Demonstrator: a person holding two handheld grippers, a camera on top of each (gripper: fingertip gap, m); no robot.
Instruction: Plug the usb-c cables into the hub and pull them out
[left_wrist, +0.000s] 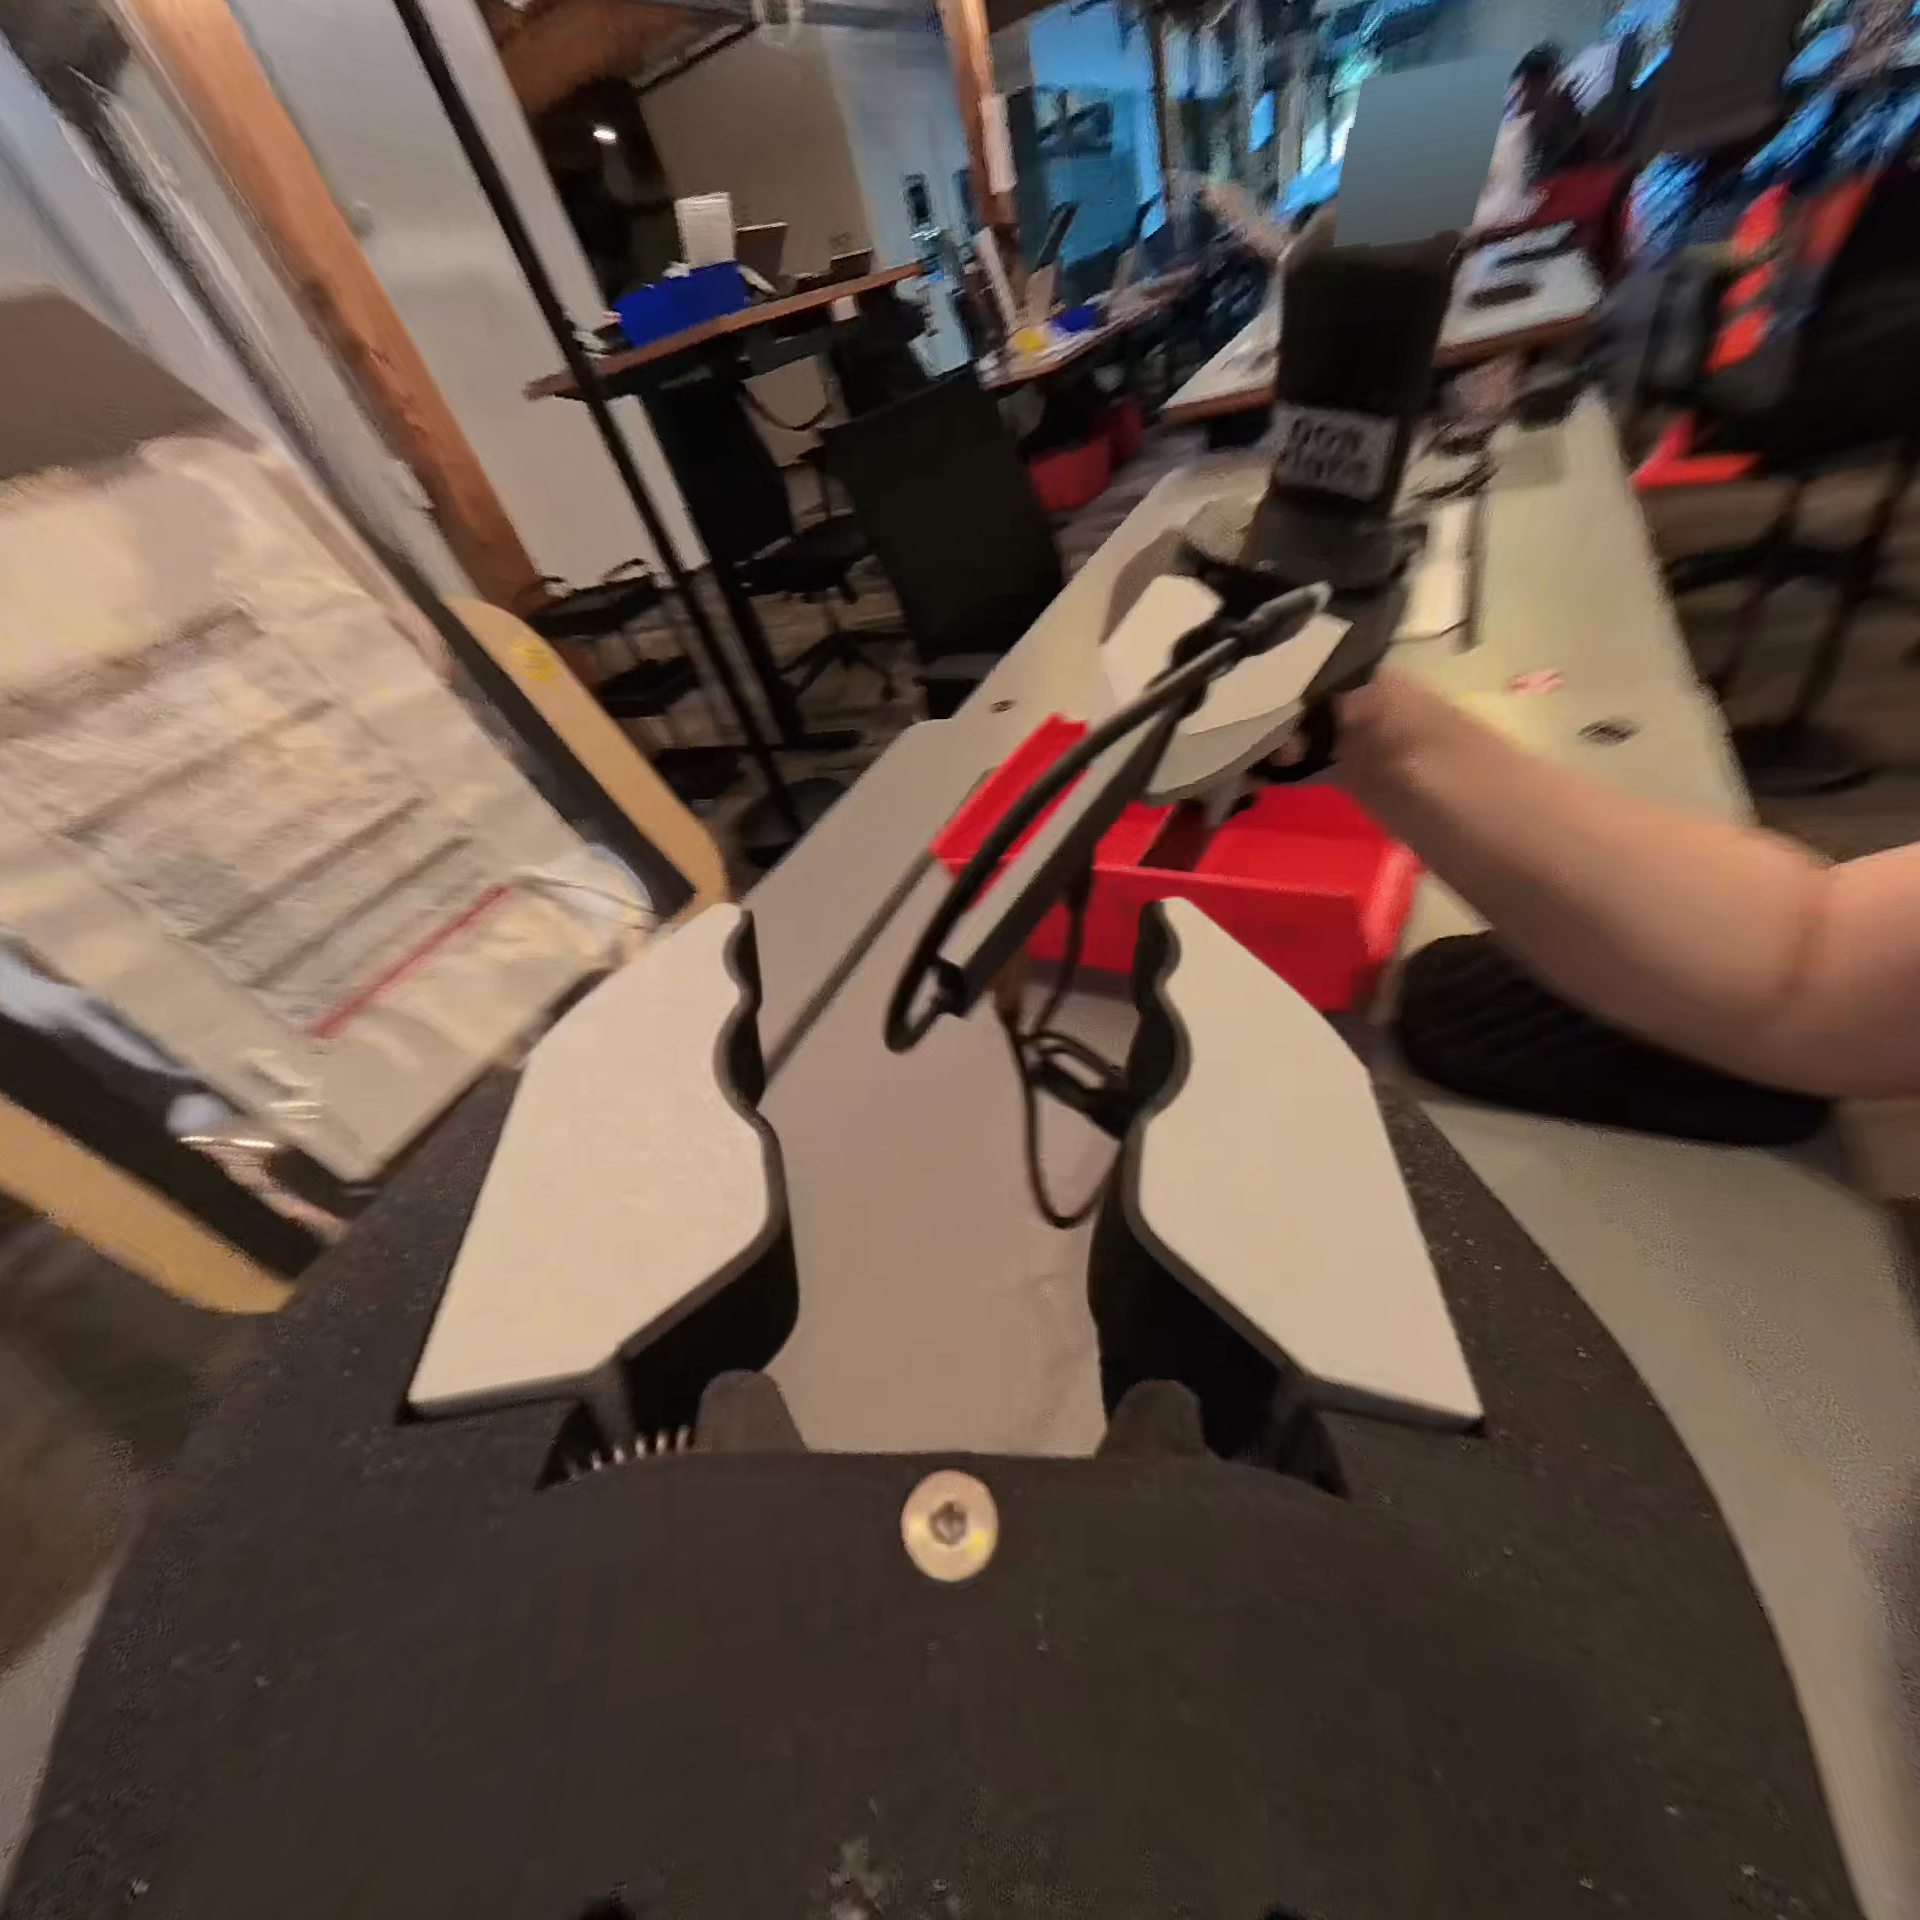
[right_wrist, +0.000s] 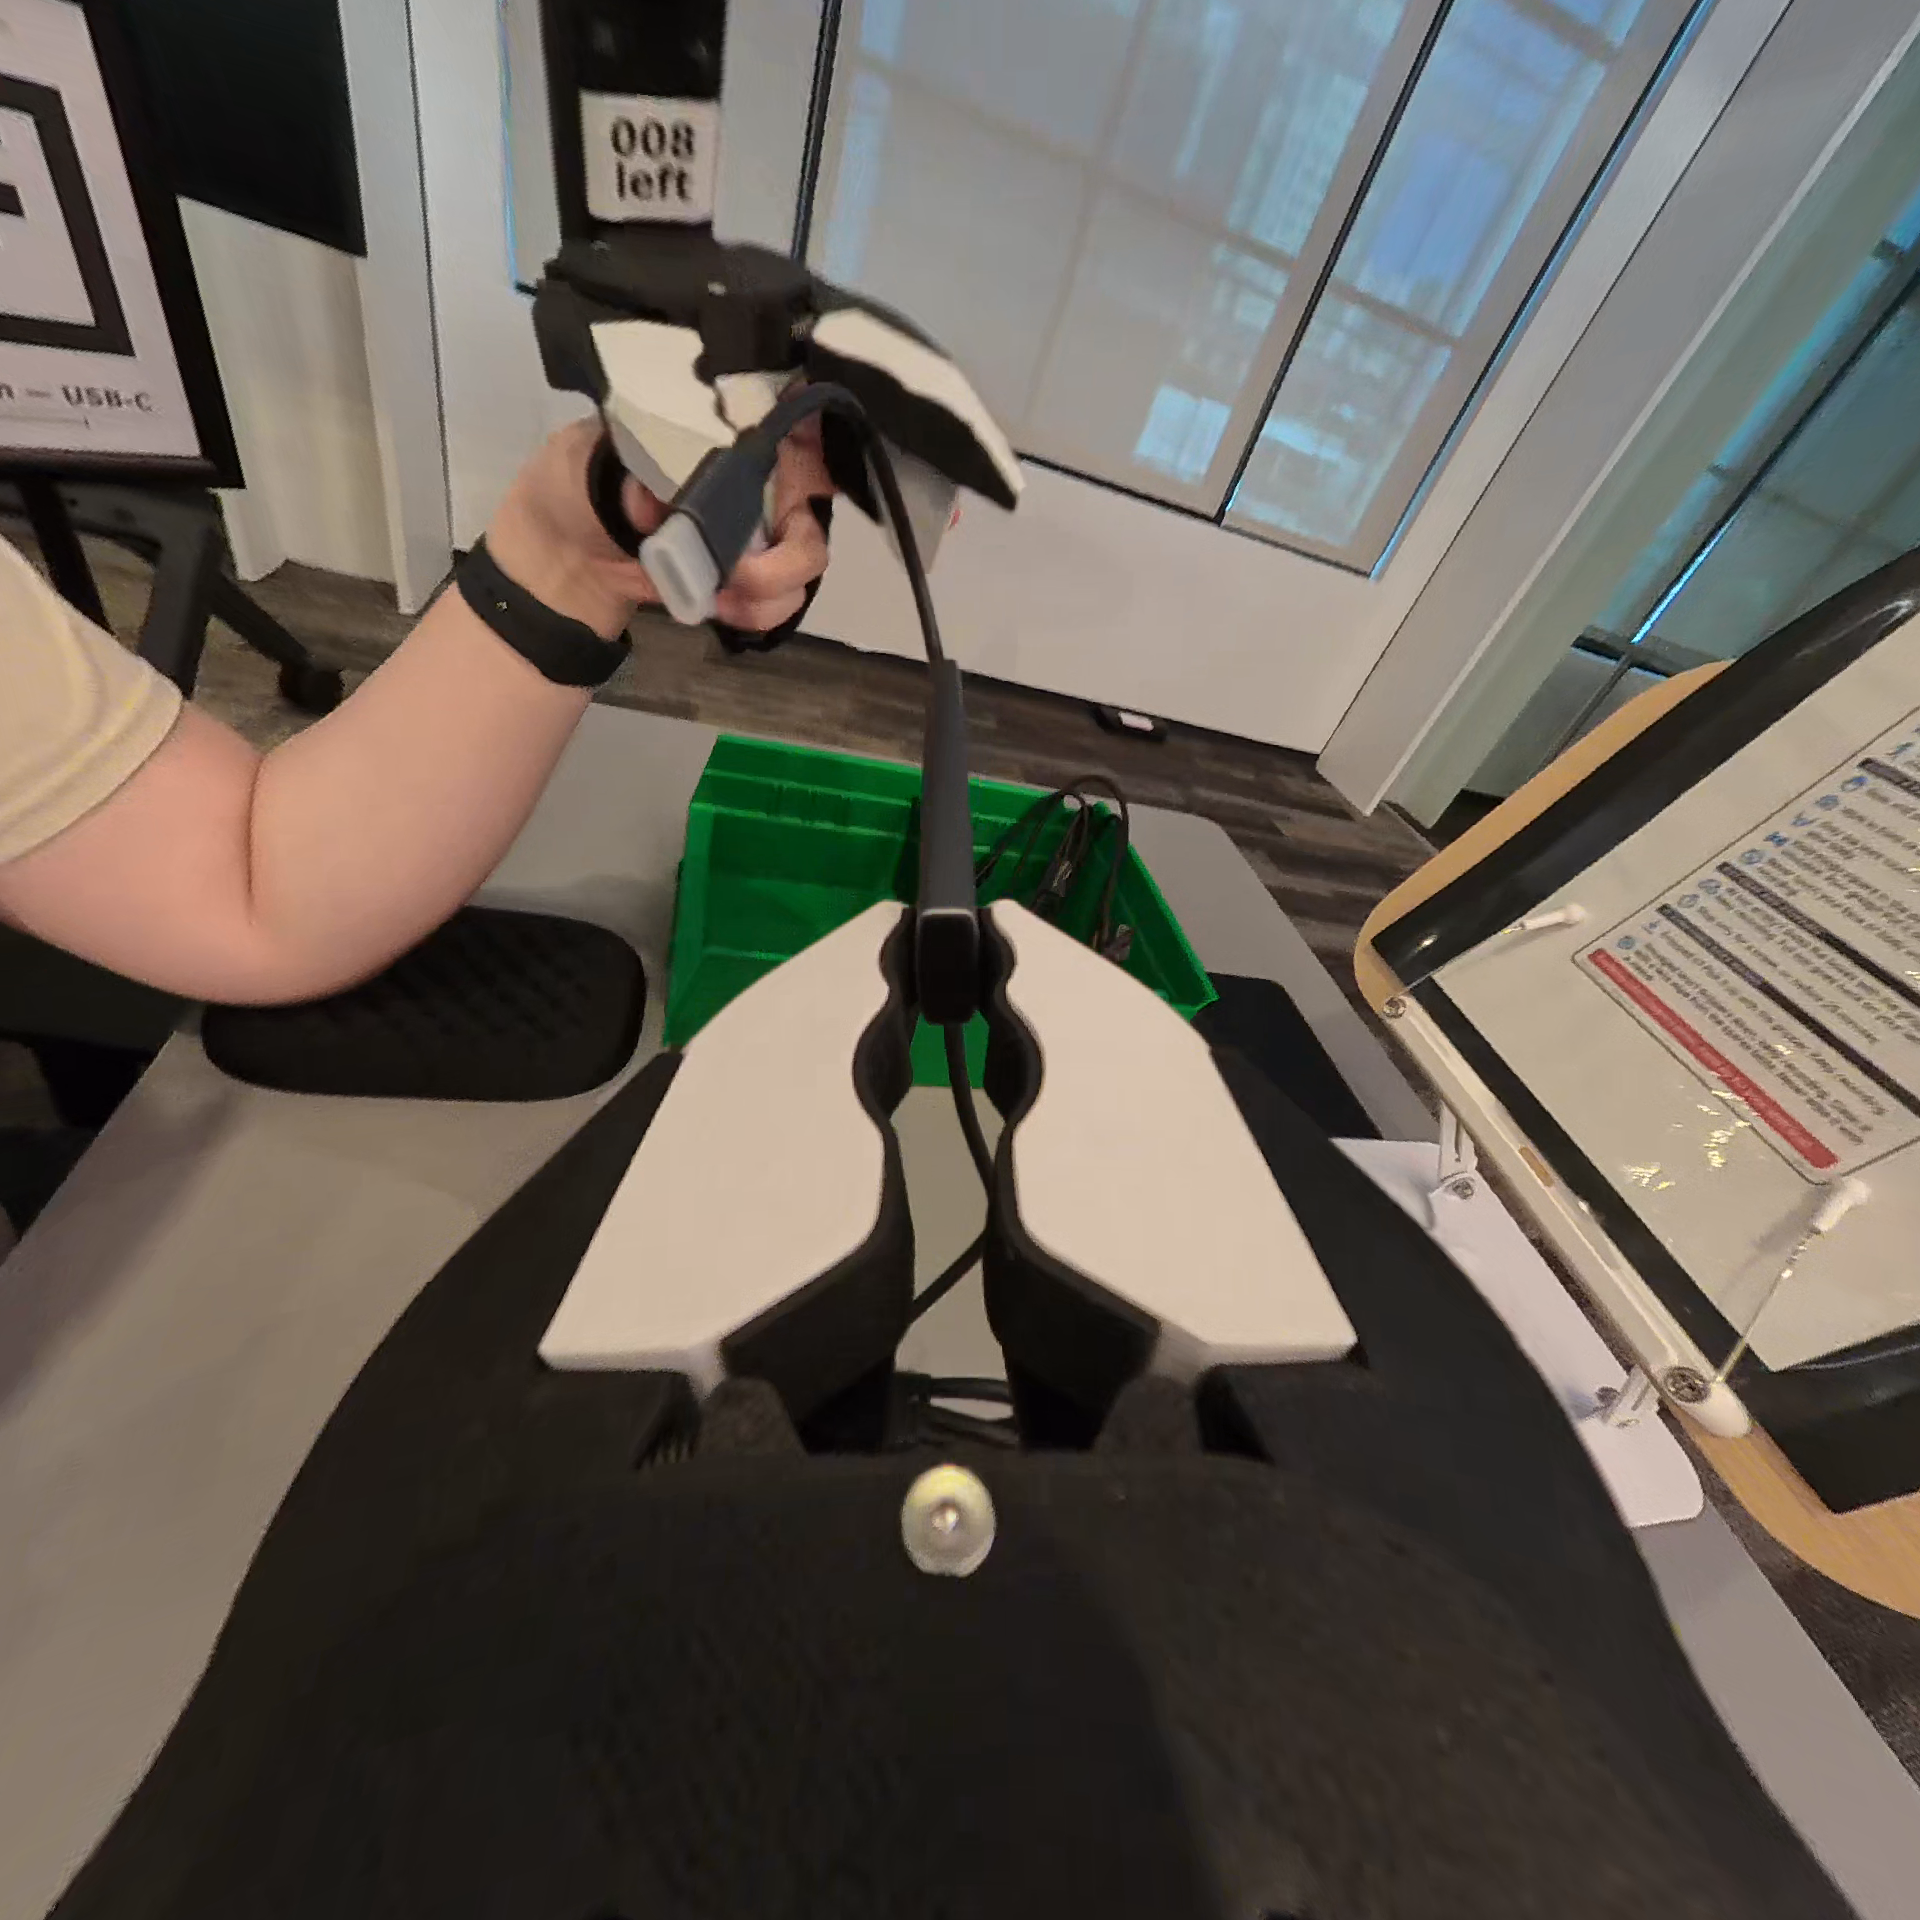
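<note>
Left wrist view: tongs of left gripper (left_wrist: 948, 935) spread apart, nothing between them. At 1 o'clock, right gripper (left_wrist: 1216, 665) clamped on slim dark hub (left_wrist: 1023, 883), hub angled down toward 6 o'clock, held in the air above table (left_wrist: 935, 1299). Behind hub, red bin (left_wrist: 1278, 883). Right wrist view: tongs of right gripper (right_wrist: 943, 914) closed on lower end of hub (right_wrist: 945, 810). From hub's top, tail lead arcing to 11 o'clock and ending in grey plug (right_wrist: 696, 530), in front of left gripper (right_wrist: 790, 416). At 12 o'clock behind tongs, green bin (right_wrist: 790, 883) with loose cables (right_wrist: 1081, 842). Thin black cord (right_wrist: 971, 1132) below hub; cannot tell whether plugged in. Judged step: hub presented, cable not yet picked up. Next move: fetch one cable by its plug with left gripper, align squarely with a port, press straight in.
</note>
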